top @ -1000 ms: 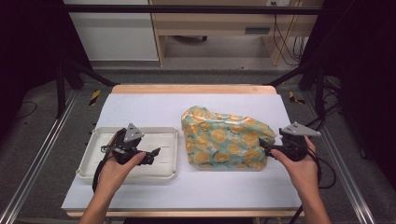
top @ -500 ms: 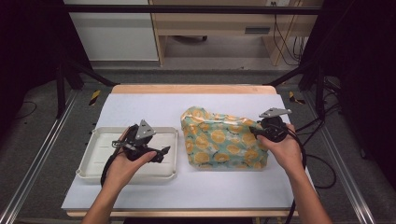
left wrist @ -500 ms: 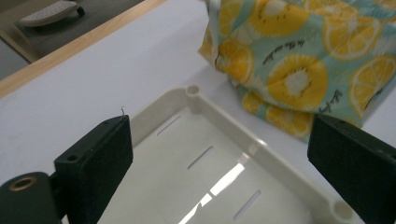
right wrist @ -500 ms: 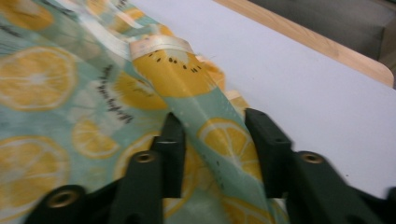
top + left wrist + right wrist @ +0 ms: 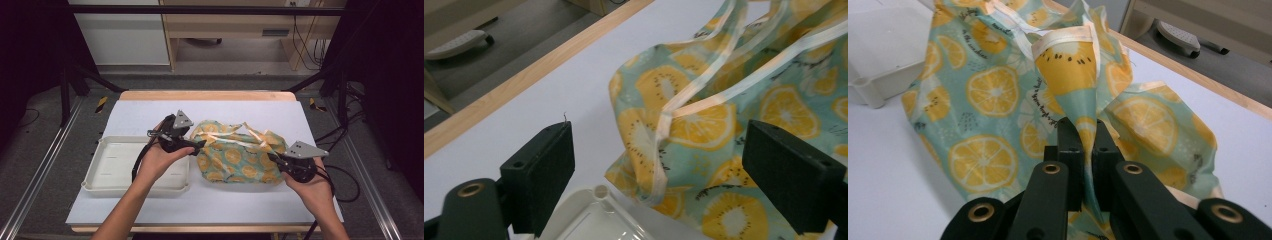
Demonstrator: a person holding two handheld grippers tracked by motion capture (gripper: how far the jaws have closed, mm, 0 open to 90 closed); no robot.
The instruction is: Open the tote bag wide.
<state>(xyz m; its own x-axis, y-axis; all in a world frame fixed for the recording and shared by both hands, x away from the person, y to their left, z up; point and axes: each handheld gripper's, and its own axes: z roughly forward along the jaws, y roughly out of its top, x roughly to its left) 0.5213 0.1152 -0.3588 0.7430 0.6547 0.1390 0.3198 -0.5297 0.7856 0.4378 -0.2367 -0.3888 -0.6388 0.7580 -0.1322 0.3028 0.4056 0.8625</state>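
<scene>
White tray (image 5: 107, 167) at left, near-right part hidden by the left forearm. Left gripper (image 5: 198, 147) at bag's left edge, jaws wide, starting to close, fabric between them but no pad contact. Lemon-print bag (image 5: 235, 160) mid-table, crumpled, contents unreadable. Right gripper (image 5: 272, 157) just clamped on bag's right fold.

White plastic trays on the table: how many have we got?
1. The white plastic tray sits on the table's left side, beside the lemon-print fabric bag. Others could be out of frame.

wide-set jaws of the left gripper (image 5: 664, 190) frame the bag (image 5: 744, 115) corner, above a tray (image 5: 599, 220) edge on the table (image 5: 549, 95).
</scene>
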